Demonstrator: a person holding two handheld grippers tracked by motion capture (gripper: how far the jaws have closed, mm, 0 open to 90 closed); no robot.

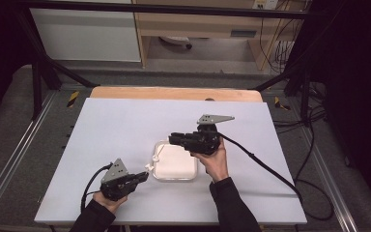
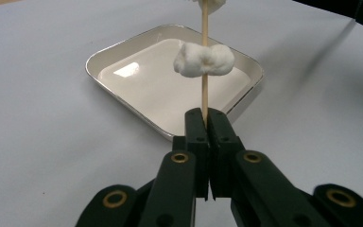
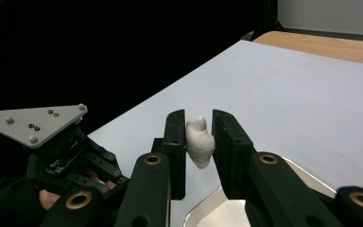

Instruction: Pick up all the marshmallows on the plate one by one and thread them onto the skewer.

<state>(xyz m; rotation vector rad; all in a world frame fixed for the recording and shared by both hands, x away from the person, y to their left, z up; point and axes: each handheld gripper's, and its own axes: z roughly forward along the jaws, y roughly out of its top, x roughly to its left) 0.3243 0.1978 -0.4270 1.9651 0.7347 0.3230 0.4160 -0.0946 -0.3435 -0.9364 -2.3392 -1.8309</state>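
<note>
Beyond the top edge of the left gripper view, the wooden skewer [image 2: 204,71] is cut off, so its tip and a second white lump there are hard to make out. My left gripper [image 2: 207,124] has its jaws closed tight on the skewer's lower end; one marshmallow [image 2: 203,60] sits threaded on it above the white dish [image 2: 123,49]. My right gripper [image 3: 199,142] holds another marshmallow piece [image 3: 199,142] between narrowly parted jaws, over the dish's edge.

Dim, soft frames (dark surroundings)
</note>
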